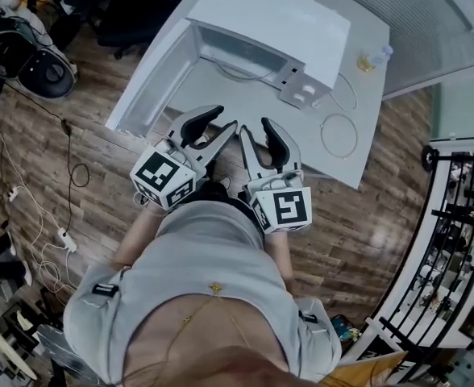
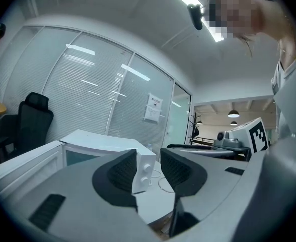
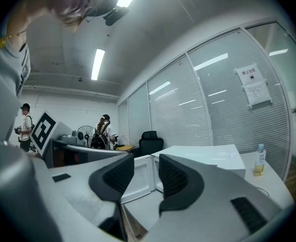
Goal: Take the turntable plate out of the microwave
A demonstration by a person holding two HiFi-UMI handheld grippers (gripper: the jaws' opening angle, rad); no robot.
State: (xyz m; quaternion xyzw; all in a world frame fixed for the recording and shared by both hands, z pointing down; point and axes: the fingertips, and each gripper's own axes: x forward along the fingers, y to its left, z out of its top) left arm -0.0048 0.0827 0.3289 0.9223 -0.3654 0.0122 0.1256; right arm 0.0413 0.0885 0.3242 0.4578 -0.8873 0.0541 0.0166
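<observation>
The white microwave (image 1: 269,18) stands on a white table (image 1: 358,95), its door (image 1: 152,79) swung out to the left. From above I cannot see into the cavity, and the turntable plate shows in no view. My left gripper (image 1: 211,126) and right gripper (image 1: 255,127) hover side by side over the table's near edge, pointing at the microwave. Both are open and hold nothing. In the left gripper view the open jaws (image 2: 148,170) frame the microwave's knob panel (image 2: 145,173). In the right gripper view the jaws (image 3: 140,173) frame the open door (image 3: 138,180).
A small bottle (image 1: 374,57) stands at the table's far right corner, and a white cable (image 1: 338,135) loops on the tabletop right of the microwave. A black office chair (image 2: 29,125) sits beyond the table. Cables trail over the wooden floor (image 1: 27,208) to the left.
</observation>
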